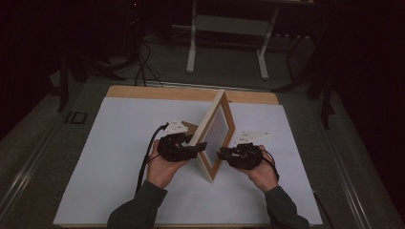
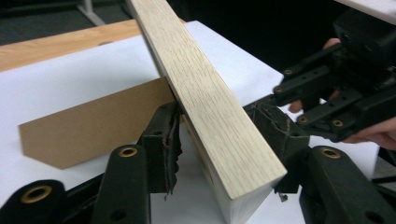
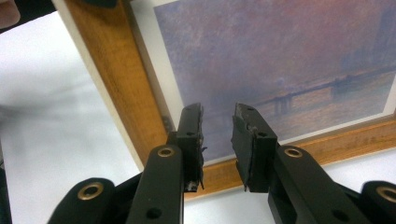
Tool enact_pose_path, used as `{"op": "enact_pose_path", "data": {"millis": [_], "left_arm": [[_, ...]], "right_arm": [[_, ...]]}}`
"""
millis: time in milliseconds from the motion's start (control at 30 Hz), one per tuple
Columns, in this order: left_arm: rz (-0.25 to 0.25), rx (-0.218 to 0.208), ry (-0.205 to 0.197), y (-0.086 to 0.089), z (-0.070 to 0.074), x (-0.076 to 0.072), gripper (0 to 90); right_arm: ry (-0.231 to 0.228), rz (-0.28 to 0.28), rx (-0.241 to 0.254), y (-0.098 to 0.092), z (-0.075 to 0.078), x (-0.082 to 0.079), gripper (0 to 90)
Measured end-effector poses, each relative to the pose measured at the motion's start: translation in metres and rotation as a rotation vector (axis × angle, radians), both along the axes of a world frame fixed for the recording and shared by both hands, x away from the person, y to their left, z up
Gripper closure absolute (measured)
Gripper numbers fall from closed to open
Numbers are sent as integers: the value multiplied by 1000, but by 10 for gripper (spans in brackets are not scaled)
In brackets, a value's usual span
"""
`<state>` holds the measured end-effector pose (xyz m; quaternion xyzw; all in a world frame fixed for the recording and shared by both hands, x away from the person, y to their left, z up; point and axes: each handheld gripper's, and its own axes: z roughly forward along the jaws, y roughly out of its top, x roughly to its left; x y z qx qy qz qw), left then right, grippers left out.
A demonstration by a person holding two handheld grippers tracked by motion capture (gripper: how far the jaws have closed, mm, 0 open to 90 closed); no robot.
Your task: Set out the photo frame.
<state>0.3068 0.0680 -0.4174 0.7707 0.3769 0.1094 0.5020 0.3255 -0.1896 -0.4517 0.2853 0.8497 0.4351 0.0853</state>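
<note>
On the white-covered wooden table (image 1: 119,157), the left gripper (image 1: 199,147) had its jaws astride the edge of the light wooden picture frame (image 1: 216,136), pads close against it though contact could not be told. The frame stood upright mid-table, its brown cardboard stand (image 2: 93,126) behind. The right gripper (image 1: 221,153) faced the picture, jaws spread, holding nothing.

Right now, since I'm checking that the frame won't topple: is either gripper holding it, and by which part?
The left gripper straddles the picture frame at its wooden side rail; contact is unclear. The right gripper stands open before the picture, holding nothing.
</note>
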Motion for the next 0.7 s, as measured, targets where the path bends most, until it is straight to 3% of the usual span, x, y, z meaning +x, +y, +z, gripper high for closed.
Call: {"op": "enact_pose_path", "data": {"millis": [267,533,700], "left_arm": [[55,2,4,10,1,6,623],[59,-50,39,24,-1,17,682],[30,-87,56,32,-3,23,695]], "right_arm": [[-1,-4,5,-2,1,0,724],[-9,-10,6,-4,3,1,724],[-7,-20,6,-5,2,2,725]]}}
